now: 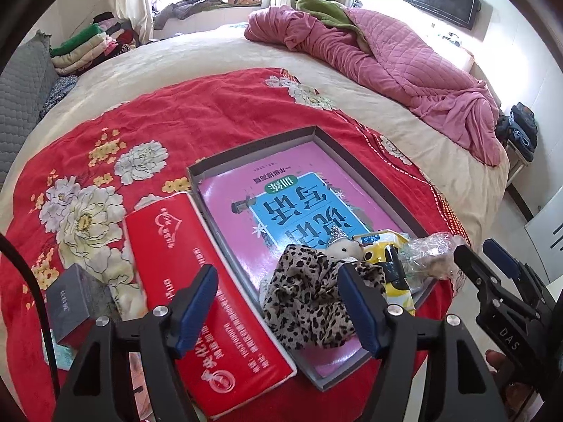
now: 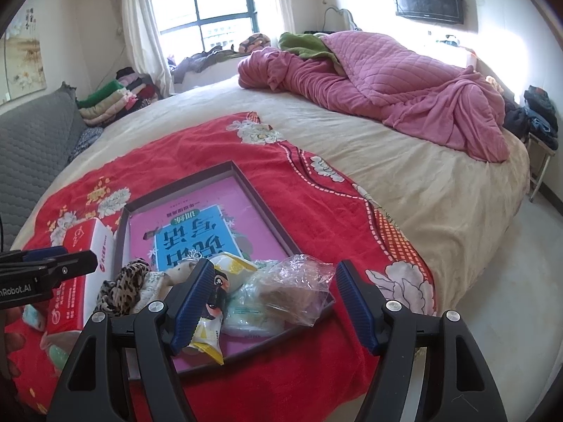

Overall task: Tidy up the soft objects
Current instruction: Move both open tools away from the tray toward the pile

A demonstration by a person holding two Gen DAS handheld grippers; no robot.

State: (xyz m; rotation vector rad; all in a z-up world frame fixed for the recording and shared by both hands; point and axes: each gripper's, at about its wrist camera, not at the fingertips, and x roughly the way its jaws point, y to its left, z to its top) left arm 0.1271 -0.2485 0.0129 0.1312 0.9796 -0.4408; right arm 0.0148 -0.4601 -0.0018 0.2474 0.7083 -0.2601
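In the near end of the tray (image 1: 253, 147), on the pink book, sit the scarf (image 1: 309, 299), snack bag (image 2: 211, 309) and plastic bag (image 2: 299, 288). The left gripper (image 1: 281, 309) hangs wide open and empty, with the scarf right under it. The right gripper (image 2: 271, 309) is open and empty too, above the bags. So the left's closer to the scarf, I'd say.

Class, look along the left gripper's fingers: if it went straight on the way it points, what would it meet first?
Probably the red tissue pack beside the tray: it fills the gap ahead of the open left gripper. The leopard cloth lies by the right finger; depth is unclear.
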